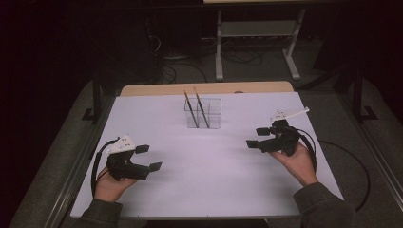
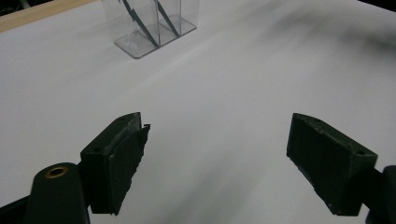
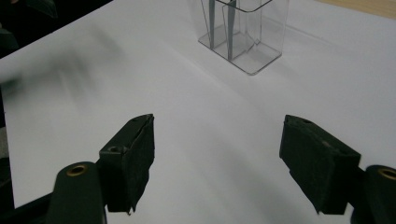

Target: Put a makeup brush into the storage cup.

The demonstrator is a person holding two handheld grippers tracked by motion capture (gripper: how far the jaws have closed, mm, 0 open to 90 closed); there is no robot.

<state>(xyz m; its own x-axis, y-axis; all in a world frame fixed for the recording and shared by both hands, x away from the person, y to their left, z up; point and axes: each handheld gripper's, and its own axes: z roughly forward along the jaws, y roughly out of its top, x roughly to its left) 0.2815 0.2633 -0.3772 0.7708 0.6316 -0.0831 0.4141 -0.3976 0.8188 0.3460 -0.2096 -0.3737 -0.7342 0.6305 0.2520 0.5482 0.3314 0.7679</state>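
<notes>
while both hands rest low over the desk [image 1: 204, 180], two pencils [image 1: 196, 108] stand in a clear plastic holder [image 1: 203, 114] near the far middle of the white sheet. the pencils are thin, dark sticks with orange tops; their long axes run nearly upright, and both lean with their tops toward the far left in the high view. the holder is a see-through box with straight walls and an inner divider, and no writing can be read on it. the left hand-held gripper [image 1: 152, 157] sits at the near left, its black, matt jaws spread with nothing between them. the right hand-held gripper [image 1: 256, 137] is at the right, well apart from the holder, jaws likewise spread and empty.
</notes>
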